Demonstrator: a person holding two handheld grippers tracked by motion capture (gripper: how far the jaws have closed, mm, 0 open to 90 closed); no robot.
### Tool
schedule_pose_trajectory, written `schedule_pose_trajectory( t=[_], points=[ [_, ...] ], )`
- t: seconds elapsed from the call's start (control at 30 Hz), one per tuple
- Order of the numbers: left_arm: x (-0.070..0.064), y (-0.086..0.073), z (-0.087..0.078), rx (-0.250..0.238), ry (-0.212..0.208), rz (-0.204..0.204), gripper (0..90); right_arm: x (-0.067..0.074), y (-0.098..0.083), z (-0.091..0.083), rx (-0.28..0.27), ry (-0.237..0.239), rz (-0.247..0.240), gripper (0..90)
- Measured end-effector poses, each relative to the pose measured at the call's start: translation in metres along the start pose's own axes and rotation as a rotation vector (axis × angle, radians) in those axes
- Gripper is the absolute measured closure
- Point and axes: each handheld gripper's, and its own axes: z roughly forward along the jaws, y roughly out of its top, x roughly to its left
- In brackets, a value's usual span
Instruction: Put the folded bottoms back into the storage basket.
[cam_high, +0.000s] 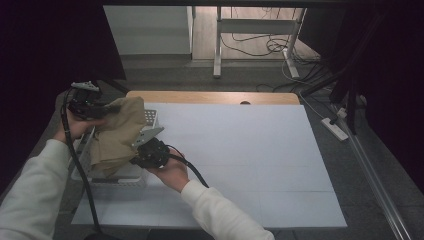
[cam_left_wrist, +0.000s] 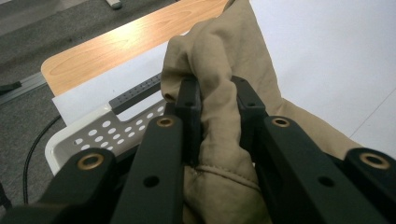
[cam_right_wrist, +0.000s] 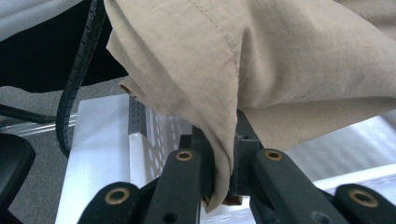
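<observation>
Clearly soft, light and floppy, the tan cloth hangs pinched between the left hand-held gripper and the right hand-held gripper, each clamped on a bunched fold.

High view: fixed above the near side, looking forward and down over the white-covered wooden counter, rather far. Left gripper view: very close, along the left gripper, facing the counter's far edge. Right gripper view: very close, low, looking up along the right gripper. Shared by all three: crumpled beige cloth garment and white perforated plastic basket.
</observation>
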Motion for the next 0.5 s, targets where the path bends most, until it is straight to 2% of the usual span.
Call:
schedule_pose_trajectory(
  t=[0.5],
  points=[
    [0.002, 0.002, 0.012, 0.041, 0.004, 0.006, 76.5, -0.002, -0.001, 0.008, 0.007, 0.007, 0.007, 83.9]
  ],
)
